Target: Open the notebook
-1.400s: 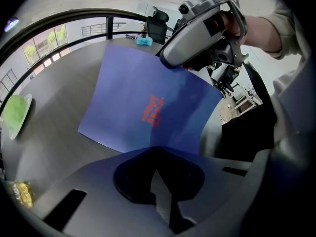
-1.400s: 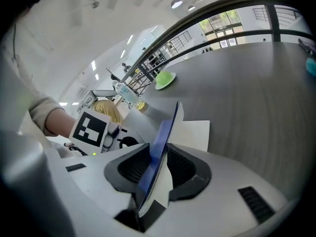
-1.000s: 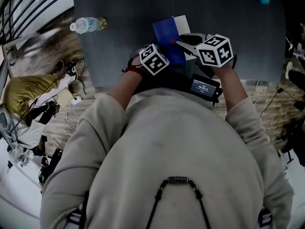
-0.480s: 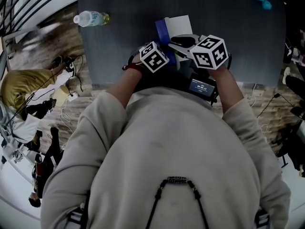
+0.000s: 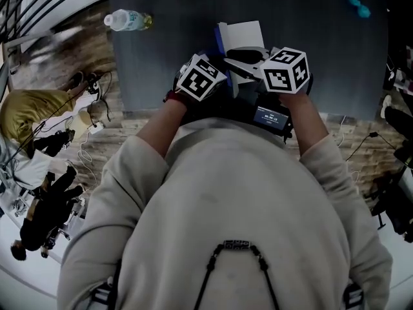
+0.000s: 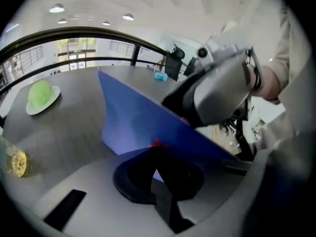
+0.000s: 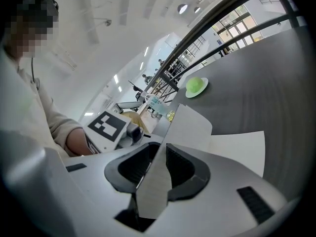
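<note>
Notebook: on dark surface, just ahead of the person, partly open; blue cover raised at a slant, white pages lying flat. L gripper: jaws clamped on the cover's edge; R gripper: jaws pinching a white leaf that stands up from the pages, the 2 grippers close alongside each other. Also on surface, well apart from notebook: green item on pale plate, water bottle at left edge, teal obj far right.
</note>
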Available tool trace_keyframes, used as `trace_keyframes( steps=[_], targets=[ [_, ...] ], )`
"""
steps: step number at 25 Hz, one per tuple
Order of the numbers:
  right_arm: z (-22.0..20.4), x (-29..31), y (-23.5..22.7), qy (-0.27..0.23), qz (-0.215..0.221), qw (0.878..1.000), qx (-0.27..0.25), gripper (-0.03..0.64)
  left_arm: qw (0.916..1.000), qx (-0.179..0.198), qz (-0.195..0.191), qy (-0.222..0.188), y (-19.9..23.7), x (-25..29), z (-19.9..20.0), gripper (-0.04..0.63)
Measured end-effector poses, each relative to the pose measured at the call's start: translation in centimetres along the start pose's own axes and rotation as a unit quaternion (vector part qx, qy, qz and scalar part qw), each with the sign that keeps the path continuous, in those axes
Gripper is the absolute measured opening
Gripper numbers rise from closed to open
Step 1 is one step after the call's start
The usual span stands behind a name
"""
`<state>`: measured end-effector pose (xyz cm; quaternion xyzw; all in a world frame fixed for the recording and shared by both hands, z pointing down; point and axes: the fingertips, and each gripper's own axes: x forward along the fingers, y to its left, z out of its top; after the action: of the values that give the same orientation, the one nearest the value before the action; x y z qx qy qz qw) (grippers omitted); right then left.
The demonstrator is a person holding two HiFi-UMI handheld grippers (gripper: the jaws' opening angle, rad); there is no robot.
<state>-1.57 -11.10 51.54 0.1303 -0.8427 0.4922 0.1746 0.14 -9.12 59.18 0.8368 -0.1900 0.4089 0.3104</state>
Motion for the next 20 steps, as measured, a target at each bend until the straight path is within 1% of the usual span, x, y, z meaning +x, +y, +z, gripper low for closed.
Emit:
trace_keyframes(
  steps=[2, 3, 6, 8, 12, 16, 18, 20],
  targets=[
    [0.1, 0.0, -0.1, 0.000, 0.003, 1.000, -0.001, 0.117, 0.9986, -0.029, -0.013, -0.041, -0.3, -1.0, 1.7, -0.002],
    [0.1, 0.0, -0.1, 0.000, 0.003, 1.000, -0.001, 0.117, 0.9977, -0.036, -0.015, -0.055, -0.4, -1.5, 2.2, -0.002],
    [0.1, -0.5, 0.2, 0.001, 0.009, 1.000, -0.002, 0.117, 0.9957, -0.054, -0.012, -0.075, -0.9, -2.6, 2.9, 0.000],
    [-0.4, -1.7, 0.3, 0.008, 0.011, 1.000, -0.012, 0.117, 0.9944, -0.064, -0.011, -0.083, -2.1, -2.5, 3.4, 0.000],
    [-1.2, -3.4, 0.9, 0.019, 0.017, 0.999, -0.037, 0.117, 0.9935, -0.065, -0.002, -0.093, -4.2, -2.3, 4.1, -0.001],
    [-1.1, -1.1, 2.0, 0.036, 0.022, 0.998, -0.046, 0.117, 0.9922, -0.075, 0.005, -0.099, -2.8, -3.6, 2.6, -0.002],
    [-1.3, 0.0, 2.5, 0.046, 0.023, 0.998, -0.045, 0.117, 0.9929, -0.063, 0.017, -0.100, -2.2, -4.3, 1.7, 0.000],
    [-1.4, 1.0, 2.8, 0.056, 0.029, 0.997, -0.044, 0.117, 0.9926, -0.048, 0.041, -0.104, -1.4, -5.1, 0.8, -0.001]
  ],
)
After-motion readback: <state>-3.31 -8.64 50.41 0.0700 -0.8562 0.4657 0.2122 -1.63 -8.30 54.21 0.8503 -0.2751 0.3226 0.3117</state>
